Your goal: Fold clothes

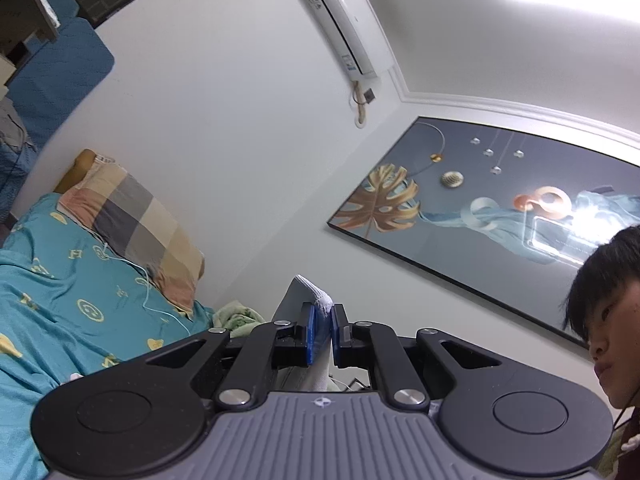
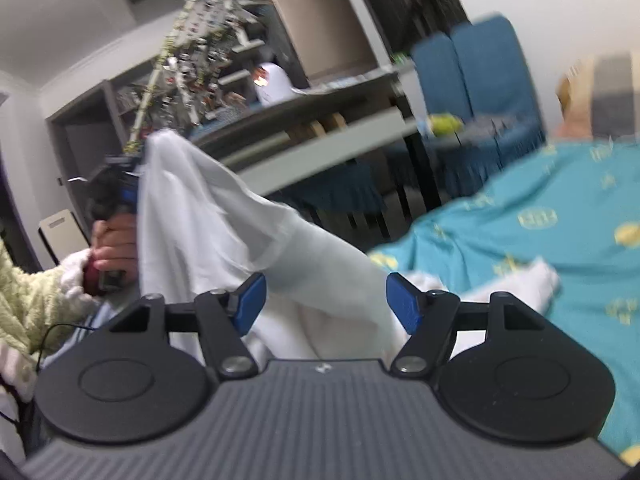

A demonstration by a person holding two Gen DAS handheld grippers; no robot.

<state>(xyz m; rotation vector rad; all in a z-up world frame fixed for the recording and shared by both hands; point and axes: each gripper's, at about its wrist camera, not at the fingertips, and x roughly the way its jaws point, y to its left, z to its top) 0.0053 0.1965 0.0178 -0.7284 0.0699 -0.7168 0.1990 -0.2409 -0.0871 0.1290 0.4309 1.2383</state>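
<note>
A white garment (image 2: pixel 208 224) hangs in the air above the teal bed sheet (image 2: pixel 552 200). In the right wrist view a hand holds my left gripper (image 2: pixel 134 178) at the upper left, shut on the garment's top corner. The cloth slopes down from there toward my right gripper (image 2: pixel 326 300), whose blue pads (image 2: pixel 250 304) stand wide apart without pressing on it; the cloth lies loosely between and behind them. In the left wrist view my left gripper (image 1: pixel 324 312) pinches a fold of the white garment (image 1: pixel 306 292) and points slightly upward at the wall.
A checked pillow (image 1: pixel 132 220) lies at the head of the bed (image 1: pixel 60 300). Another bit of white cloth (image 2: pixel 524 280) rests on the sheet. A grey desk (image 2: pixel 320 136), blue chairs (image 2: pixel 480 68) and shelves stand beyond. A person's head is at the right edge.
</note>
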